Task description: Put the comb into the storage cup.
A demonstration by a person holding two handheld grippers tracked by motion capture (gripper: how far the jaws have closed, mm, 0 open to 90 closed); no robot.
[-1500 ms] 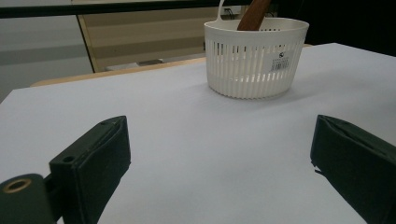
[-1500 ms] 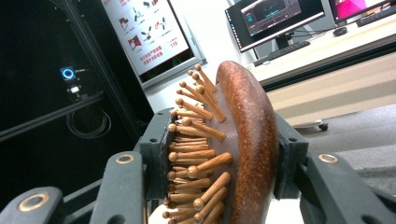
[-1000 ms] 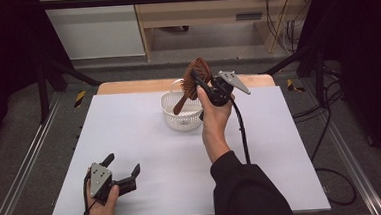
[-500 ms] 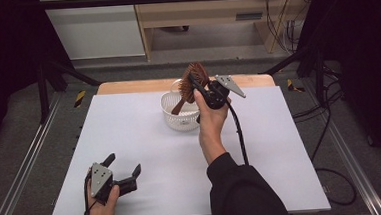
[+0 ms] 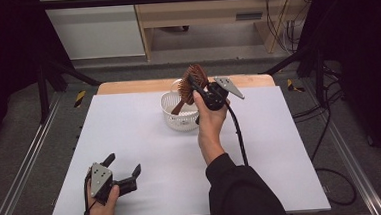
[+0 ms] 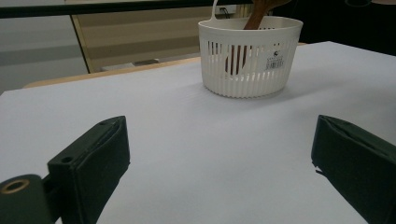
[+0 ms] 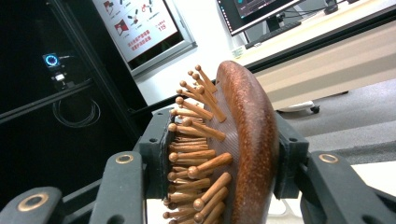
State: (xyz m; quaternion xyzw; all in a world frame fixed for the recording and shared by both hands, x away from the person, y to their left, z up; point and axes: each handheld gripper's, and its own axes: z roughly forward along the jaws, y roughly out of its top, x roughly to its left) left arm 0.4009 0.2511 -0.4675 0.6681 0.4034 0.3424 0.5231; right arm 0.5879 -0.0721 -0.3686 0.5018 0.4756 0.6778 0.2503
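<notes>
A brown wooden hairbrush (image 5: 194, 81) with peg bristles hangs over the white slatted basket (image 5: 175, 117) at the far middle of the table. My right gripper (image 5: 198, 88) is shut on the brush's oval head. The handle (image 5: 178, 107) slants down into the basket. In the right gripper view the brush (image 7: 245, 135) stands upright between the jaws of my right gripper (image 7: 223, 145), bristles to the left. My left gripper (image 5: 124, 163) rests open near the table's front left. From my left gripper (image 6: 219, 154), the basket (image 6: 247, 60) stands ahead with the brush handle (image 6: 256, 16) inside.
The table carries a white sheet (image 5: 130, 136), with a wooden strip (image 5: 127, 87) along its far edge. Metal frame rails (image 5: 26, 162) run along both sides. The right gripper's cable (image 5: 239, 134) trails back over the table. More cables (image 5: 330, 129) lie on the floor at right.
My right gripper has sunk a little with the hairbrush, toward the basket. The left gripper has stayed where it was.
</notes>
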